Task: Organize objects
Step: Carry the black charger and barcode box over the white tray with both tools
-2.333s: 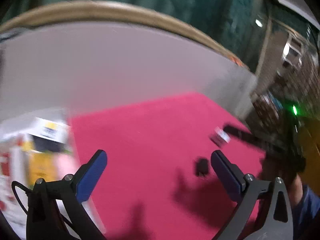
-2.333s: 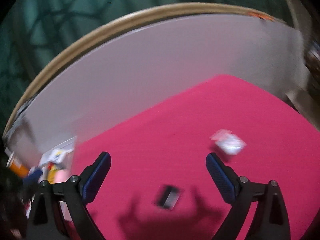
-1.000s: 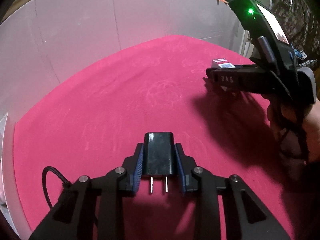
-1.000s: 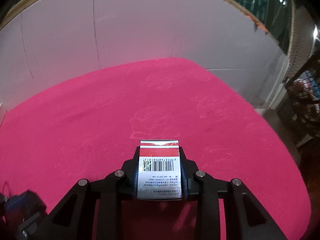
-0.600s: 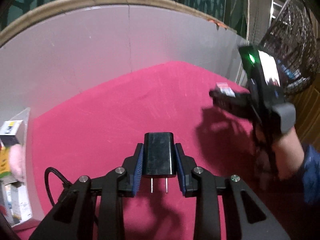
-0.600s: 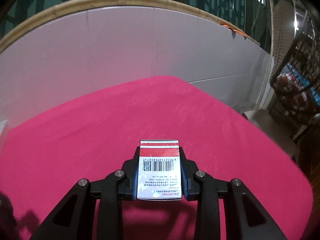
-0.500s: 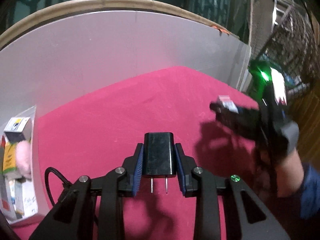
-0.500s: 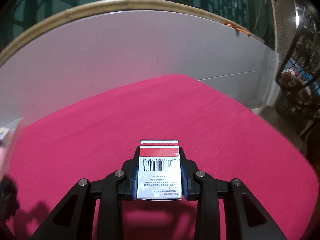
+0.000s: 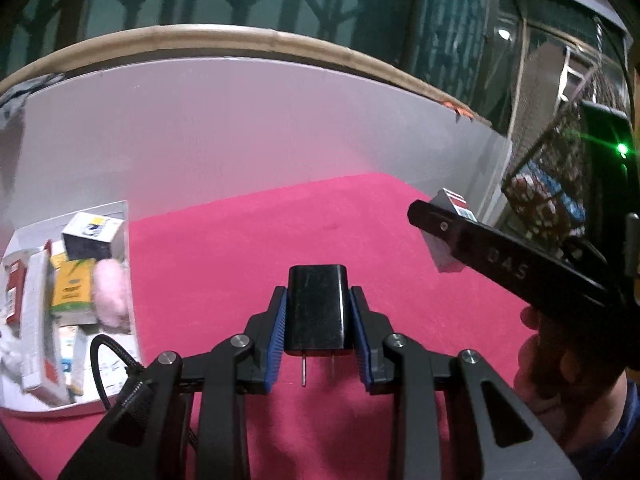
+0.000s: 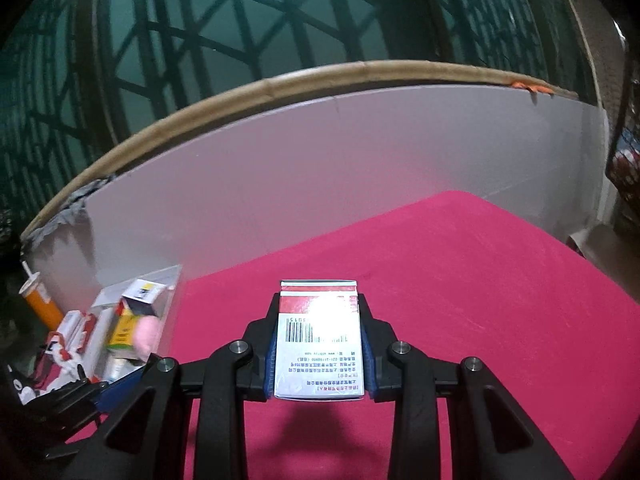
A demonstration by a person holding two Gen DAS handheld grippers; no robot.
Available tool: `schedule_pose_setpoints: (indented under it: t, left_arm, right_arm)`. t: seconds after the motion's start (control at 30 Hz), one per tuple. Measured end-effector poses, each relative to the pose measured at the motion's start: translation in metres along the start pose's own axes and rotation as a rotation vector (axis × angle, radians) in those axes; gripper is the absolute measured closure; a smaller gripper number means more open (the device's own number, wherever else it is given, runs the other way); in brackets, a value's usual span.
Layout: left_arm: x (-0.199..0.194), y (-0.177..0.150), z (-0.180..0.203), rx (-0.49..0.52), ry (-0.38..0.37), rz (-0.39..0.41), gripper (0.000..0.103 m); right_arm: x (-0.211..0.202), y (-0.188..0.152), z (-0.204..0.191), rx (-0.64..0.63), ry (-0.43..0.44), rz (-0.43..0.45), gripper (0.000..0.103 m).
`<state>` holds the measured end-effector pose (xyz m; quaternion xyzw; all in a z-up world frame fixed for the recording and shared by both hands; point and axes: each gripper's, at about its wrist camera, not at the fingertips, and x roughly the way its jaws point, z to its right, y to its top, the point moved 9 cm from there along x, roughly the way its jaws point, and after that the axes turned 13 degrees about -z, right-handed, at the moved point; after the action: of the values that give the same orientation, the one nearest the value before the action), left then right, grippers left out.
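My left gripper (image 9: 319, 312) is shut on a black plug charger (image 9: 318, 312), prongs pointing back at the camera, held above the pink mat (image 9: 240, 248). My right gripper (image 10: 319, 336) is shut on a white and red barcoded box (image 10: 319, 344), also held above the mat (image 10: 480, 288). In the left wrist view the right gripper (image 9: 452, 236) with its box (image 9: 448, 236) is at the right. A clear bin (image 9: 126, 264) holding several boxes and a pink soft item sits at the left; it also shows in the right wrist view (image 10: 168, 292).
A grey panel wall (image 9: 240, 128) with a wooden rim runs behind the mat. An orange bottle (image 10: 40, 300) stands left of the bin. A wire basket (image 9: 552, 184) is off the mat's right side. The person's hand (image 9: 560, 360) holds the right gripper.
Both grippers went from open above the mat to shut on their objects. Since then both have lifted and turned left, bringing the bin into view.
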<state>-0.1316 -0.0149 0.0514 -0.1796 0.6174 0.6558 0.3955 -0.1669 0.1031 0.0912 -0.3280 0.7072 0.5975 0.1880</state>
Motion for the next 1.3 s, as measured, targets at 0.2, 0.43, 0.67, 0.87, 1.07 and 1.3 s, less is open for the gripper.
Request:
schedule_pose_setpoints:
  t: [0.2,0.43,0.67,0.87,1.07,1.3]
  left_arm:
    - [-0.021,0.005,-0.022,-0.037,0.021,0.045,0.074]
    - [-0.047,-0.001,-0.059,-0.098,0.049,0.078,0.074]
    - [-0.067,-0.001,-0.091,-0.159,0.053,0.119,0.074]
    - [-0.078,-0.004,-0.114,-0.197,0.060,0.139,0.074]
    - [-0.091,-0.012,-0.144,-0.236,0.083,0.155,0.074]
    - [-0.126,-0.028,-0.212,-0.338,0.153,0.184,0.074]
  right_arm:
    - [0.000,-0.003,-0.045,-0.080,0.039,-0.002,0.069]
    - [0.002,-0.011,-0.090,-0.147,0.067,-0.012,0.069]
    - [0.005,-0.017,-0.121,-0.197,0.082,-0.033,0.069]
    - [0.010,-0.023,-0.141,-0.227,0.085,-0.050,0.069]
    - [0.019,-0.030,-0.163,-0.259,0.098,-0.075,0.069]
    - [0.029,-0.033,-0.193,-0.307,0.114,-0.101,0.069]
